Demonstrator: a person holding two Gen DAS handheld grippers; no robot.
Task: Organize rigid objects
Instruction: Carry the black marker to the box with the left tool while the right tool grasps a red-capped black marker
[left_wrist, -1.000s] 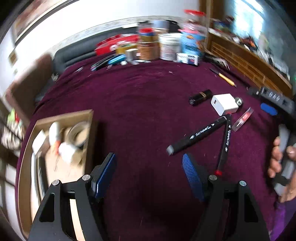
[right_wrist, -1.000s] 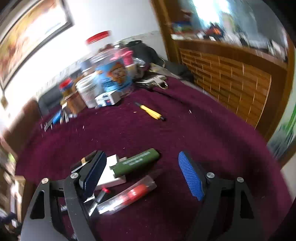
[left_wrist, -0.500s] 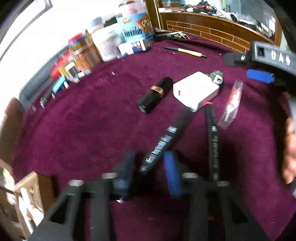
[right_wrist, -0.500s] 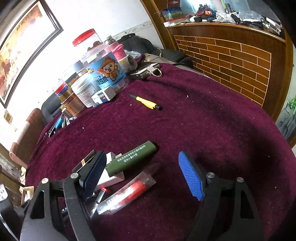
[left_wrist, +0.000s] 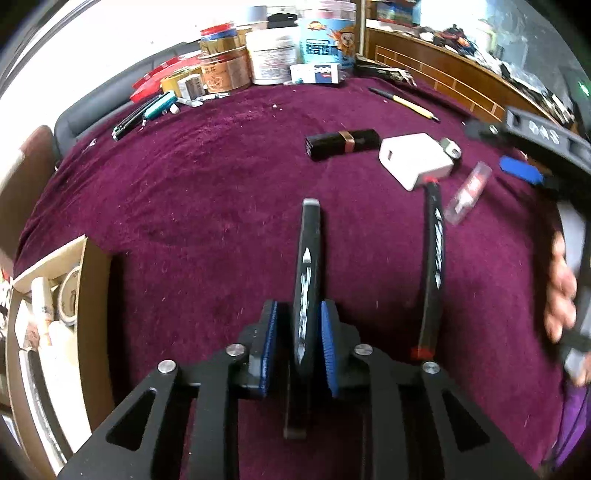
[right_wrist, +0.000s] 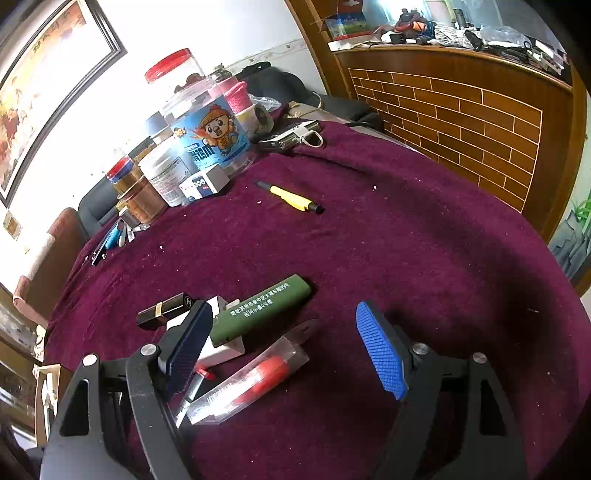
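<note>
Left wrist view shows the left gripper (left_wrist: 300, 341) clamped on a black marker (left_wrist: 308, 280) with white lettering, a second marker (left_wrist: 433, 273) lying right, while the right gripper (right_wrist: 284, 349) gapes over a clear tube (right_wrist: 255, 373).

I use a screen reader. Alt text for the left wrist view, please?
The left tongs are shut on a black marker pointing forward over a maroon tablecloth. A second marker, white charger and cardboard box lie nearby.
</note>
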